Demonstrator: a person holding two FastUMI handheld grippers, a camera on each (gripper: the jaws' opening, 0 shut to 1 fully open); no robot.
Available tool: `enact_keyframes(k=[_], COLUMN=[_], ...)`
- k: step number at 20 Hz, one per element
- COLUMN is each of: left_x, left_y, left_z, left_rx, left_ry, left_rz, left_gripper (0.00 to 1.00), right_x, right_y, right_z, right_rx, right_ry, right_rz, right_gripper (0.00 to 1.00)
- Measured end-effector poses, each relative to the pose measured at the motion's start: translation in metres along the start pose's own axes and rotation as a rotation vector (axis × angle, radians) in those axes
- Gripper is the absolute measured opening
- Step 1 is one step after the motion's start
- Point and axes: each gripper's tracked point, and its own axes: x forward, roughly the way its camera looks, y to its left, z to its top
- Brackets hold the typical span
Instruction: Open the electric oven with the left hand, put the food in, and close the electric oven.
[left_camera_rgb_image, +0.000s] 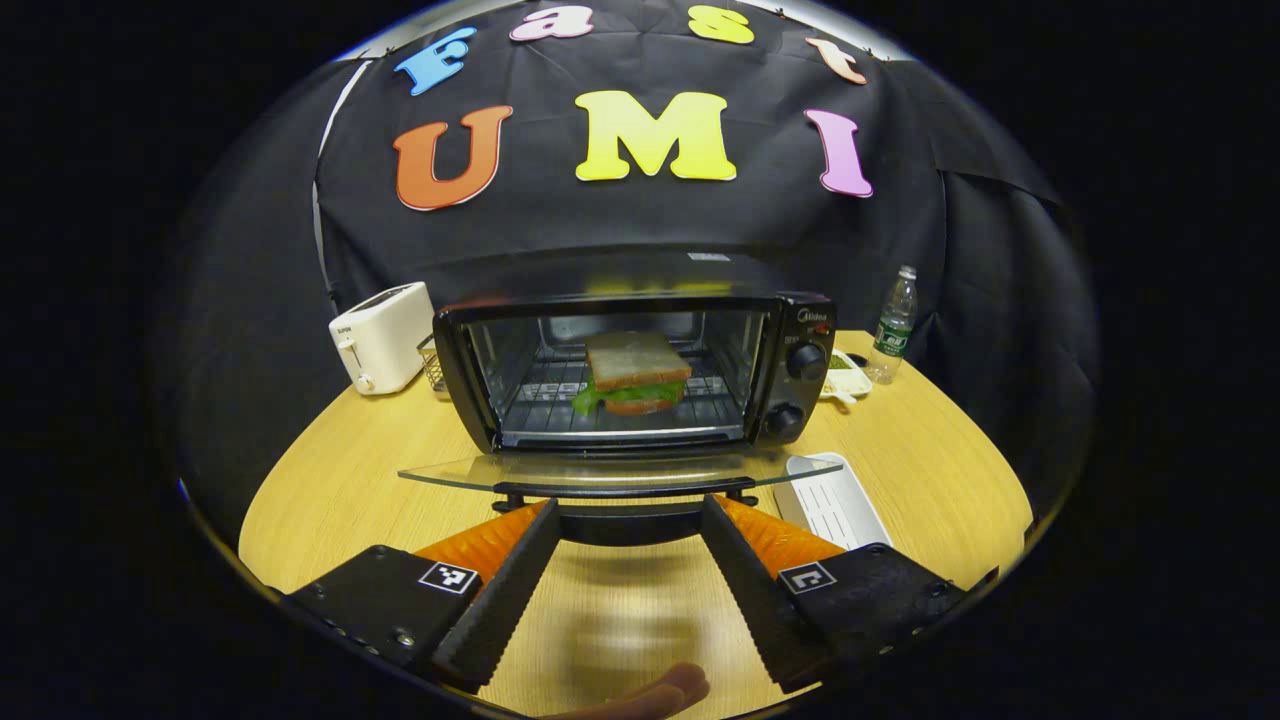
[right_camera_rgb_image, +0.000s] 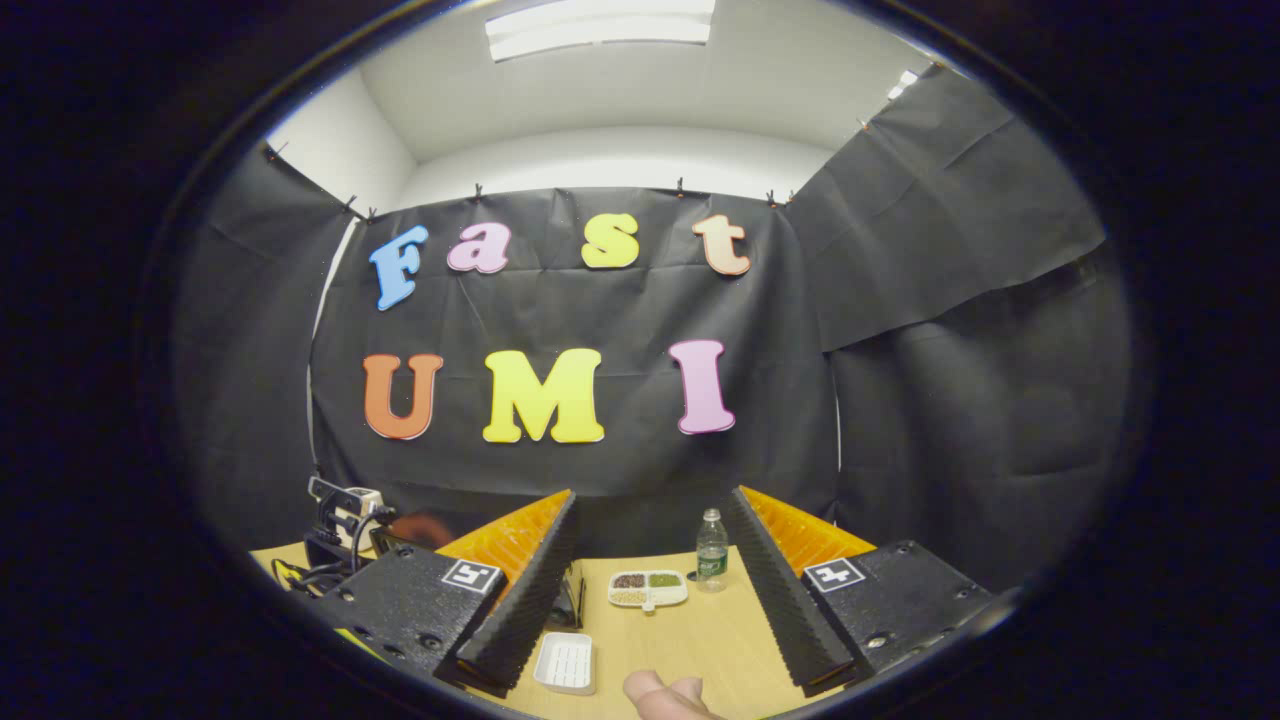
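glass oven door (left_camera_rgb_image: 620, 470) lies fully lowered; sandwich (left_camera_rgb_image: 636, 374) sits on the rack inside the electric oven (left_camera_rgb_image: 800, 400). left claw (left_camera_rgb_image: 625, 520) spread at the door handle, apparently to close it. right claw (right_camera_rgb_image: 650, 600) spread, idle above the bench (right_camera_rgb_image: 700, 630).

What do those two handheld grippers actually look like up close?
The left gripper and the right gripper look alike: two long wedge-shaped fingers with ridged, saw-toothed inner faces, each mounted on a flat black block with screws and a small square black-and-white marker. No cables or sleeves are visible.

wooden table (left_camera_rgb_image: 900, 440) bearing oven (left_camera_rgb_image: 640, 370), toaster (left_camera_rgb_image: 382, 337)
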Motion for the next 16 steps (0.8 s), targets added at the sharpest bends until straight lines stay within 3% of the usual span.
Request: enact_keyframes(k=[11,16], left_x=[0.037,0.042], left_y=[0.024,0.036], left_z=[0.079,0.09], left_rx=[-0.025,-0.141], left_ry=[-0.17,-0.216], left_rz=[-0.005,-0.026], left_gripper=[0.97,0.95], right_x=[-0.015,-0.03], right_y=[-0.013,-0.023], right_z=[0.007,0.013], right_rx=[-0.02,-0.031], right_ry=[0.005,-0.004], right_rz=[-0.026,-0.046], right_gripper=[0.95,0.95])
